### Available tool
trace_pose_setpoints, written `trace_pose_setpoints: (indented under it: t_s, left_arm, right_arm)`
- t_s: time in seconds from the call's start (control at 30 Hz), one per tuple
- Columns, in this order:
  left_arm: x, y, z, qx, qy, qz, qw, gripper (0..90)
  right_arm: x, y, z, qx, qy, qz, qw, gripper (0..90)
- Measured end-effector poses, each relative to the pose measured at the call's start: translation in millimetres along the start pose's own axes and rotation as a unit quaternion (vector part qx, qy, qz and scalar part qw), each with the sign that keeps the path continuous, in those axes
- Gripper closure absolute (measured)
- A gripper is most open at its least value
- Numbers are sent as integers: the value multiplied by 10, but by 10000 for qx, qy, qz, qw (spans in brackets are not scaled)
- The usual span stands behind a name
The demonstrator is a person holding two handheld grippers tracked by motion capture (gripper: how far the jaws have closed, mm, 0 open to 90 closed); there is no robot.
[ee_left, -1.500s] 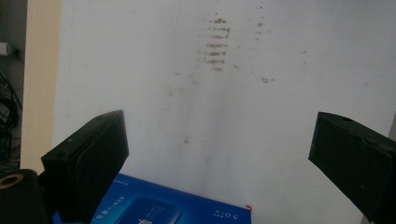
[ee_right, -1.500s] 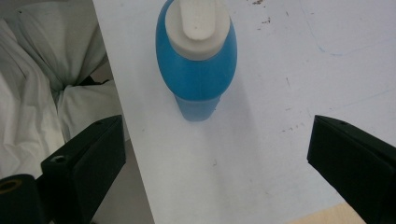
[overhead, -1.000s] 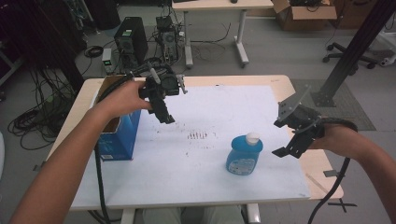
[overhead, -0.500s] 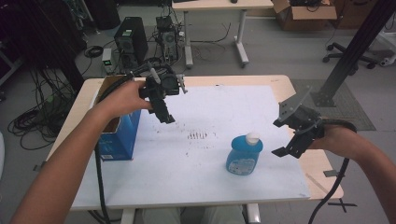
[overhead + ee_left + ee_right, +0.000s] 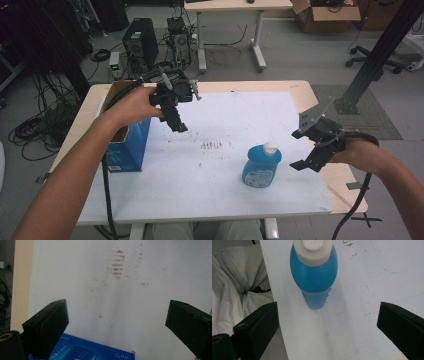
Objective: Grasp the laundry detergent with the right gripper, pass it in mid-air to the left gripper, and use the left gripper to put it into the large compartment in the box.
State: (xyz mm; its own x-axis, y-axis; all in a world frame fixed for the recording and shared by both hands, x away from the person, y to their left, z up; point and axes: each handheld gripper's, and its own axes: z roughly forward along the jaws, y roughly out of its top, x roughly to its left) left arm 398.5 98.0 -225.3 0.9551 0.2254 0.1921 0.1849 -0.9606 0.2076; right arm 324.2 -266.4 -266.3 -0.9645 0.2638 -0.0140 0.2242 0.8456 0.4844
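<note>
right claw (image 5: 306, 151): jaws wide, empty, just beside the bottle | blue plastic bottle with white cap (image 5: 261, 165): upright on white-topped desk (image 5: 215, 190), probably light, smooth, slippery; grip mid-body | left claw (image 5: 176, 120): wide, empty, over blue cardboard box (image 5: 127, 145)

Floor behind table: computer tower (image 5: 139, 44) — tangled cables (image 5: 35, 127)
Far right: cardboard box (image 5: 325, 8) — office chair (image 5: 382, 56)

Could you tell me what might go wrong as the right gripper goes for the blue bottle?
The bottle stands upright, narrow at the base and near the table's front edge; a knock from the open right gripper could tip it off. The smooth rounded body may slip if gripped high.
</note>
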Motion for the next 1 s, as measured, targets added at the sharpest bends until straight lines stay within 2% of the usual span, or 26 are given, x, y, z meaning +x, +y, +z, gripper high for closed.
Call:
trace_pose_setpoints:
  t_s: [0.57,1.0]
  left_arm:
    - [3,-8,25,-13,-24,13,10000,50]
    - [6,-6,37,4,-39,24,10000,50]
  right_arm:
    - [-5,-97,157,-254,105,-8,9996,36]
    - [-11,-221,295,-733,196,85,9971,38]
